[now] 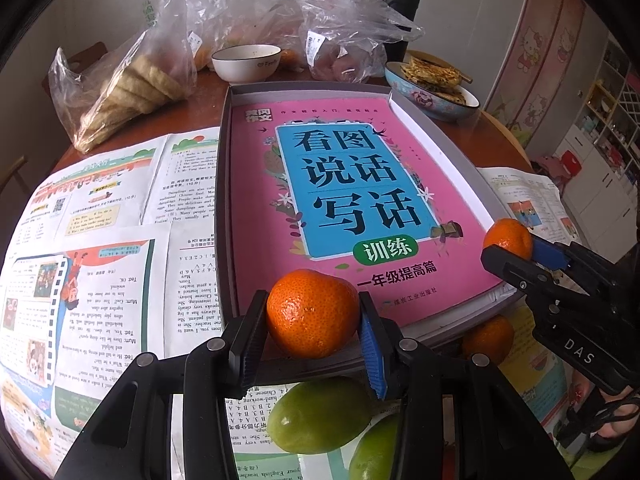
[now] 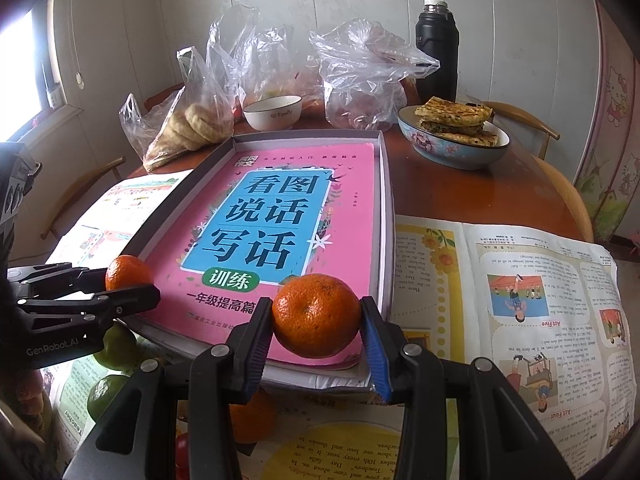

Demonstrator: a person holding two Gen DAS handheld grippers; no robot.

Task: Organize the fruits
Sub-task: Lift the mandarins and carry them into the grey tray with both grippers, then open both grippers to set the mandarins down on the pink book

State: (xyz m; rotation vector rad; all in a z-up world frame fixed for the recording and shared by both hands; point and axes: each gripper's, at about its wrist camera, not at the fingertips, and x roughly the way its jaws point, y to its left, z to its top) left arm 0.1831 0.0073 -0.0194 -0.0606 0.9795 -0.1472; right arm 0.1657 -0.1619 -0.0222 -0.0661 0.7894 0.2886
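Note:
A tangerine (image 1: 312,312) sits between the pads of my left gripper (image 1: 314,308), which is shut on it over the near edge of a grey shallow box (image 1: 224,184). A pink book (image 1: 256,208) lies in the box. My right gripper (image 2: 316,312) is shut on a second tangerine (image 2: 316,314) at the box's near right corner (image 2: 384,216). Each view shows the other gripper from the side: the right gripper (image 1: 512,248) with its tangerine (image 1: 508,238), and the left gripper (image 2: 128,280) with its tangerine (image 2: 128,270). Loose on the papers lie two green fruits (image 1: 320,416) (image 1: 376,452) and another tangerine (image 1: 488,338).
Printed sheets (image 1: 100,240) cover the round wooden table around the box. Behind it stand a white bowl (image 1: 246,62), plastic bags of food (image 1: 132,88), a blue bowl of flatbreads (image 1: 432,88) and a black flask (image 1: 398,8). Wooden chairs (image 2: 536,128) ring the table.

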